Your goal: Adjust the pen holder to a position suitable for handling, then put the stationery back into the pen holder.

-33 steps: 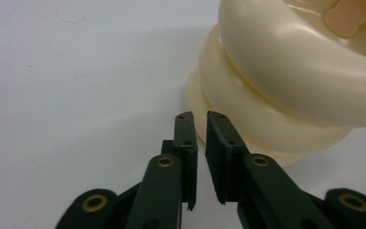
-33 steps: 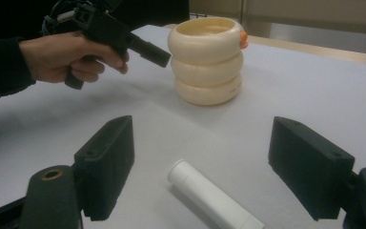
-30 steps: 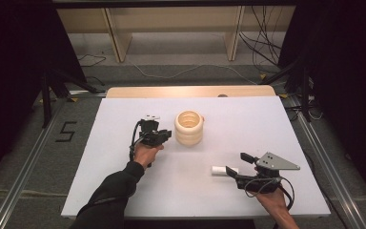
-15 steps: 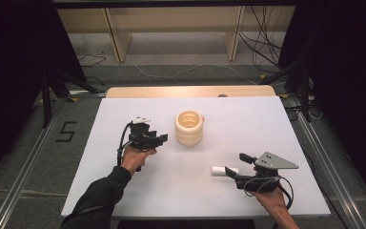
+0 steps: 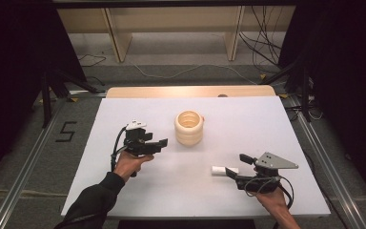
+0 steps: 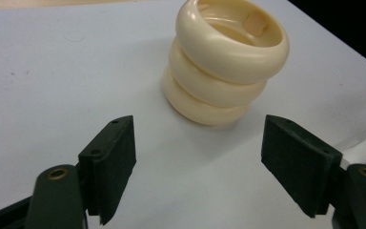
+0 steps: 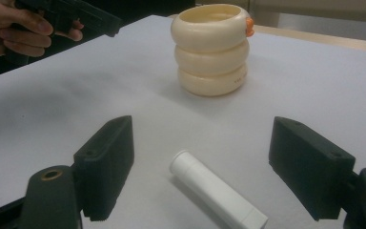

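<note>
Cream rings, three of them stacked into a short hollow tower (image 5: 189, 129), stand upright near the middle of the white table (image 5: 124, 200). In the right gripper view a small orange bit (image 7: 249, 26) shows at the tower's top rim on its far side; what it is cannot be told.

The left gripper (image 5: 158, 144) is held in the person's left hand (image 5: 129, 163) just left of the tower, above the table, its jaws pointing toward the tower. In the left gripper view the jaws stand wide apart with nothing between them; the tower (image 6: 226, 62) sits ahead of them, slightly right of the gap's middle, apart from both pads.

The right gripper (image 5: 236, 166) is at the near right part of the table, held by the right hand (image 5: 271, 200), with its grey three-cornered plate (image 5: 276, 161) on top. Its jaws are also spread wide. A white cylinder (image 5: 225, 170) lies on its side on the table at the jaws' tips. In the right gripper view that cylinder (image 7: 217, 194) lies between the two pads, nearer the left one, slanting from upper left to lower right, touching neither pad. The tower (image 7: 212, 50) stands farther ahead, and the left hand (image 7: 19, 28) with its gripper shows at the upper left.
</note>
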Demonstrator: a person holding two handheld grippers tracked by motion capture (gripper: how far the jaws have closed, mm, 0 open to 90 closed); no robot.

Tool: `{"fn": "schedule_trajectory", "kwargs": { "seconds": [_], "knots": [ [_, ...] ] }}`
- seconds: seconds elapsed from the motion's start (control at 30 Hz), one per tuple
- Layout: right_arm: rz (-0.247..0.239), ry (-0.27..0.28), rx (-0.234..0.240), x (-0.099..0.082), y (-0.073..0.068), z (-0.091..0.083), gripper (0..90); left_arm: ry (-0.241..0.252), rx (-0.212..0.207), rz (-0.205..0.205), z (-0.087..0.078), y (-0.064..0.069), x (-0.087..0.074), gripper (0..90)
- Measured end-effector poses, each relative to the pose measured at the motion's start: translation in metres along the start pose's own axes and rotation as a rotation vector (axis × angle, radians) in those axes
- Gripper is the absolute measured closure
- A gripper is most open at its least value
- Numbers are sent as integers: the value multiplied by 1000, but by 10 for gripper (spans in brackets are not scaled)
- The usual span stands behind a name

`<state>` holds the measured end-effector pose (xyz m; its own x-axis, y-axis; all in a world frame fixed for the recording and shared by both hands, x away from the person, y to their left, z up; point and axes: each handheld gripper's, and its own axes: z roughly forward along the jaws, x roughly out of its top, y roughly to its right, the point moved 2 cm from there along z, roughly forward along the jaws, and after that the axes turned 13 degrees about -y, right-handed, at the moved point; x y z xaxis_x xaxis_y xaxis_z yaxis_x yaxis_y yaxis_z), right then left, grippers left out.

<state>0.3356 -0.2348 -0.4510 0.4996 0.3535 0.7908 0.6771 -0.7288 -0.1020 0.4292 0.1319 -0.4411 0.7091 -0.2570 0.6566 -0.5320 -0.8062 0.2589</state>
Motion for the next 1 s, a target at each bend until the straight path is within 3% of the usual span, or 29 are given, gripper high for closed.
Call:
{"fn": "schedule_trajectory", "kwargs": {
  "seconds": [0.1,0.33,0.43,0.67,0.8,1.0],
  "knots": [
    [-8,-2,1,1,0,0,241,14,-7,20,-5,2,-3,251],
    [-5,-9,2,0,-1,1,240,36,-48,13,-12,6,-9,213],
    [-1,-14,-1,0,0,2,239,39,-65,30,-16,8,-13,181],
    [-9,-25,-3,0,-2,3,238,33,-73,43,-22,9,-23,155],
    [-10,-27,-3,0,-2,3,238,34,-64,70,-24,13,-28,149],
    [-12,-31,-4,-1,-1,3,237,59,-66,90,-28,15,-32,149]
  ]
}}
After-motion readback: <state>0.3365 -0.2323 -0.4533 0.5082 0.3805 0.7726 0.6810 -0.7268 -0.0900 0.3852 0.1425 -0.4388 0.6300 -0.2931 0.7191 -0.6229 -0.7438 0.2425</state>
